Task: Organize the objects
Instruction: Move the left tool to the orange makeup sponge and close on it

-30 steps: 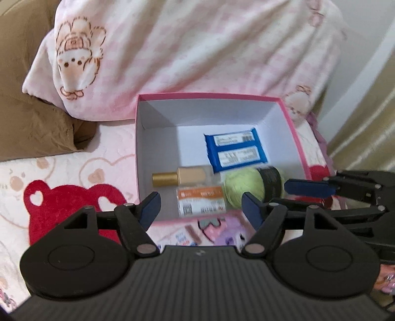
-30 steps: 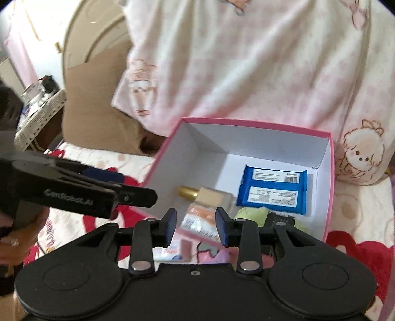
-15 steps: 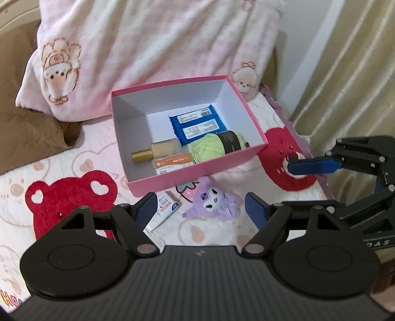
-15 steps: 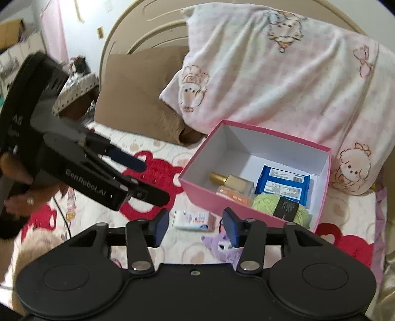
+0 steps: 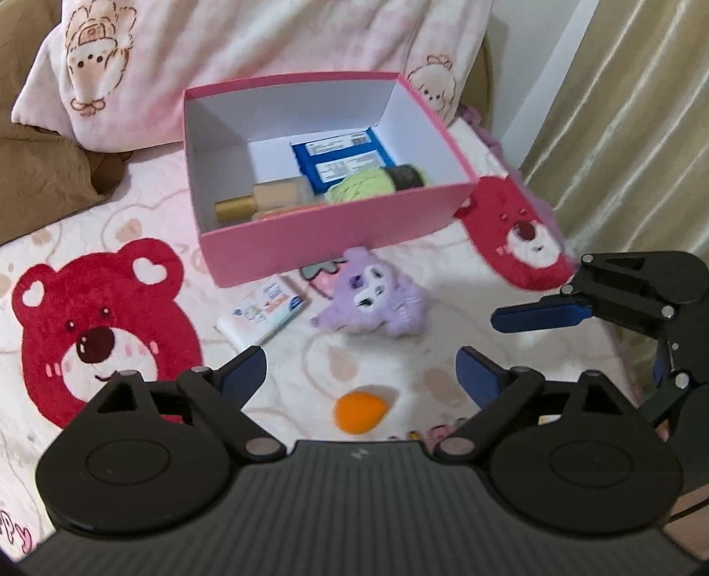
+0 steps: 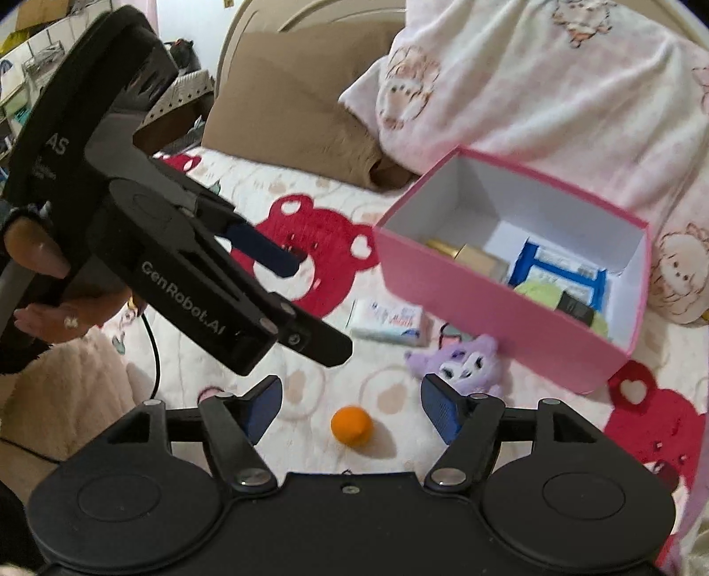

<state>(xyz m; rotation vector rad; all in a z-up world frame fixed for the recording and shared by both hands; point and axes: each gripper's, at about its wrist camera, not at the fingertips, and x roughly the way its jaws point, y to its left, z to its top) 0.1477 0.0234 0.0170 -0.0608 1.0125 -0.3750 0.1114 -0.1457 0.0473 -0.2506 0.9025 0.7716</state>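
Orange ball (image 6: 351, 424) lies on bed straight ahead between your right gripper (image 6: 350, 410) fingers, nearer than left gripper (image 5: 361, 374). Both fingers opening, nothing gripped. Ball round: no long axis.

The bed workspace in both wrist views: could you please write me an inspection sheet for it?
Surface: cream bedspread with red bear prints, soft and uneven.
Job's things: pink cardboard box holds a gold-capped beige bottle, blue packet, green yarn ball and an orange-and-white packet, mostly hidden. Outside lie a white tissue pack, purple plush toy and orange egg-shaped sponge.
Clutter: nothing seen beyond these.
Grippers: left gripper and right gripper both opening, nothing between the jaws.
Cables: black cable below the left gripper.
Surroundings: pink-and-white blanket, brown pillow, beige curtain.
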